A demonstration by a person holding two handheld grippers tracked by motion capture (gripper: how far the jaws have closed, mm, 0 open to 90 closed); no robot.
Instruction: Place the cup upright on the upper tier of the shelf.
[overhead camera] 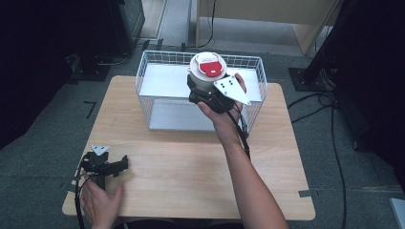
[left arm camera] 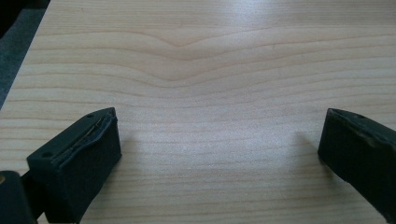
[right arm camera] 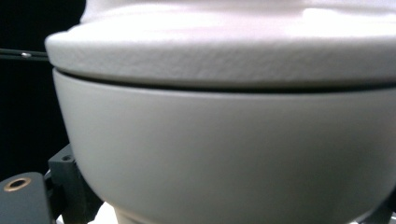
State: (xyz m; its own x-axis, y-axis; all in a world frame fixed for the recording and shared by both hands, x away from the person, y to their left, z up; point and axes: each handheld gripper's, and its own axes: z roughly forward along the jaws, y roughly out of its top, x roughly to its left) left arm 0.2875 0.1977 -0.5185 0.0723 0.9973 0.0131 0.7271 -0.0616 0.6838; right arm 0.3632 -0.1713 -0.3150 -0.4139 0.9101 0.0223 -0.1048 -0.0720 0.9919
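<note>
So we're somewhere around the middle of this one, we'd guess. Starting big: the light wooden table (overhead camera: 191,176) is mostly bare, and at its far side sits the white wire basket with a grey tray floor (overhead camera: 143,76). As far as the high view goes, the basket looks empty, no items lying on its floor, though the part right under the cup is hidden from us.

Above the basket's near-right part we've got the white round cup with a white lid and a red label on top (overhead camera: 207,69), held upright and in the air, not resting on anything. The right gripper (overhead camera: 203,90) is clamped on the lower body of that cup; in the right gripper view the cup's grey-white wall (right arm camera: 224,154) sits right up against the camera, with the lid's rim above it. So the pick-up is done, and what's left, by our reading, is either lowering it into the basket or carrying it out to the table. We can't tell which from one moment.

Smallest bit: the left gripper (overhead camera: 122,164) is parked at the near-left corner of the table, jaws spread wide with nothing but wood grain between them, the person's hand (overhead camera: 98,202) resting just behind it.
</note>
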